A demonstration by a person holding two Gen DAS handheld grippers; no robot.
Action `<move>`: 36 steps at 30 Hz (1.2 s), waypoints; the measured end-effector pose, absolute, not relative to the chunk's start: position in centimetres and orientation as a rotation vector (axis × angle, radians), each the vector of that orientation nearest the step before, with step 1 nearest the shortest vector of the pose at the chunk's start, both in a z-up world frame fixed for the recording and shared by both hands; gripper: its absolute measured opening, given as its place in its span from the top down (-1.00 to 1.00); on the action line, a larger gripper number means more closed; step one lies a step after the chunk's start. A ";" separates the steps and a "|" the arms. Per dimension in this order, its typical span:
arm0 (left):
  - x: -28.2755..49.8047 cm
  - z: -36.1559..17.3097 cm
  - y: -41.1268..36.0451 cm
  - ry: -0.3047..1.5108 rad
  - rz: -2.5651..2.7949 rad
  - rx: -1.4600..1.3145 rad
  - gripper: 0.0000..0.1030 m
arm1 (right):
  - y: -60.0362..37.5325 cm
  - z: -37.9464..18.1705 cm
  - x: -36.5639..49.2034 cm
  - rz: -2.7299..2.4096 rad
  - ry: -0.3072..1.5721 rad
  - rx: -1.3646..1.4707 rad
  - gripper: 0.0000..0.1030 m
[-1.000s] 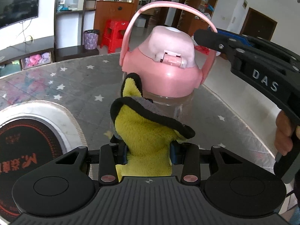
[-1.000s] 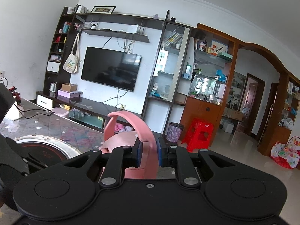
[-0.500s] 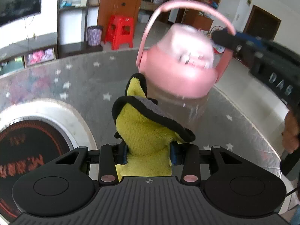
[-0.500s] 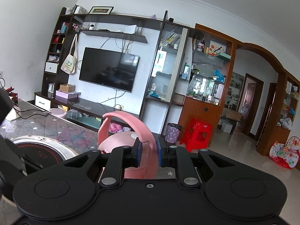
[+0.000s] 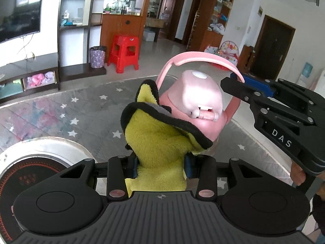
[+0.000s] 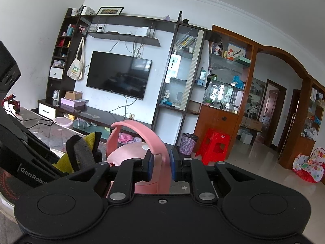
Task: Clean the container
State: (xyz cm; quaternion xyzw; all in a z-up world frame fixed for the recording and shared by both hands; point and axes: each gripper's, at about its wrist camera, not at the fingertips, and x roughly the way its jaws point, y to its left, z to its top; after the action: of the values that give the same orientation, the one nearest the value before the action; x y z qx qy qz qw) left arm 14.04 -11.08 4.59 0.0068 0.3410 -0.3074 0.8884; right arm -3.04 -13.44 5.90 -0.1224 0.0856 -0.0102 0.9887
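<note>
Left gripper (image 5: 161, 167) jaws clamped on a yellow-green cloth (image 5: 158, 140) at centre frame, cloth pressed against the pink-lidded container (image 5: 200, 105) just above, right gripper (image 6: 161, 162) jaws closed on its pink handle (image 6: 142, 130), star-patterned surface (image 5: 81, 109) beneath.

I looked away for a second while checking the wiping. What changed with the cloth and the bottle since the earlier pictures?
The yellow cloth in the left gripper has come up from the clear body onto the pink lid. Unchanged: the right gripper stays clamped on the pink handle, the left on the cloth.
</note>
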 end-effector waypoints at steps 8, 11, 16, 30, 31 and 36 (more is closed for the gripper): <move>13.9 2.8 -11.5 0.755 -0.649 0.033 0.20 | -12.1 6.0 -3.2 -0.021 0.171 -0.251 0.66; 13.8 2.2 -11.5 0.766 -0.651 0.029 0.20 | -11.8 6.1 -3.1 -0.024 0.170 -0.246 0.66; 13.7 0.7 -11.8 0.801 -0.642 0.045 0.20 | -11.6 6.1 -3.1 -0.025 0.169 -0.246 0.66; 14.4 -0.7 -11.8 0.868 -0.624 0.058 0.20 | -11.3 7.0 -3.8 -0.042 0.177 -0.242 0.48; 14.4 -0.3 -11.8 0.860 -0.623 0.068 0.20 | -11.2 7.0 -3.8 -0.042 0.177 -0.242 0.48; 14.5 1.7 -11.5 0.814 -0.625 0.094 0.20 | -10.8 7.0 -3.6 -0.042 0.181 -0.248 0.62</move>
State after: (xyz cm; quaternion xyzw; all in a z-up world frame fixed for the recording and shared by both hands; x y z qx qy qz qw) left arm 14.46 -11.55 1.71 0.0449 0.3892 -0.2988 0.8702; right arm -3.62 -10.77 6.97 -0.1233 0.0900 -0.0208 0.9881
